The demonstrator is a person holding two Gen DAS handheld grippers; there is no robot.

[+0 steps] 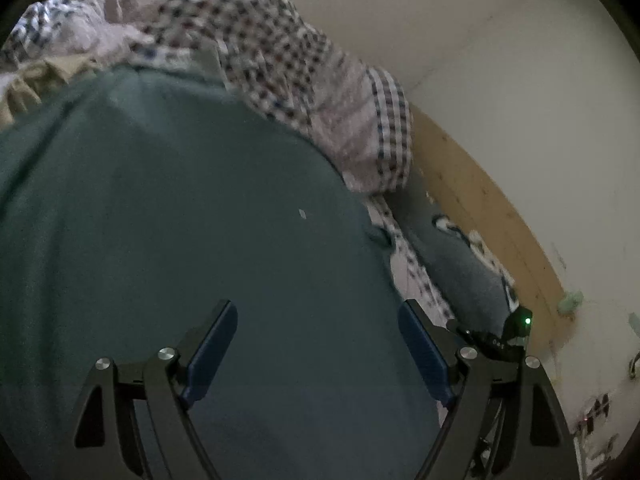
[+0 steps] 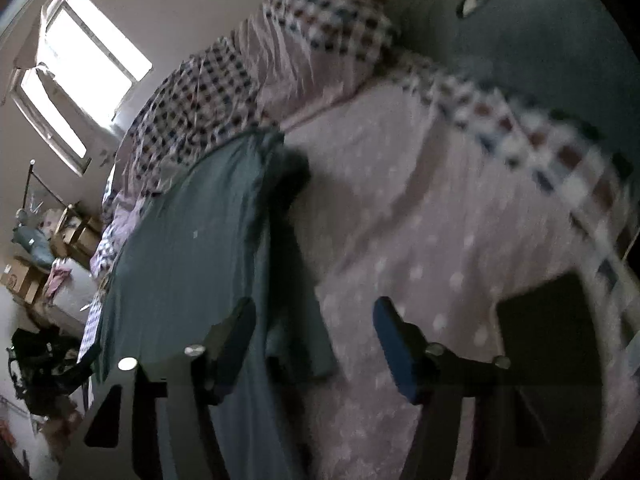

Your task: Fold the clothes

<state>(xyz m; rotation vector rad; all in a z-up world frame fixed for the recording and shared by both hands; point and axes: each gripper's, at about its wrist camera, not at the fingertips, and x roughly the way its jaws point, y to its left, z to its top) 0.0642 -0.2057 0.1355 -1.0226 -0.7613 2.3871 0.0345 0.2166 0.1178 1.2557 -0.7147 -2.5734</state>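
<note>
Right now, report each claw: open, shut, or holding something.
Left claw: open, nothing between its blue pads, above the flat teal-green cloth garment.
Right claw: open, holding nothing, straddling the garment's edge.

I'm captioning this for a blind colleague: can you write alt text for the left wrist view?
The open left gripper hovers over a teal garment spread flat, nothing between its blue pads. A checked quilt is bunched behind it, against a pale wall.
</note>
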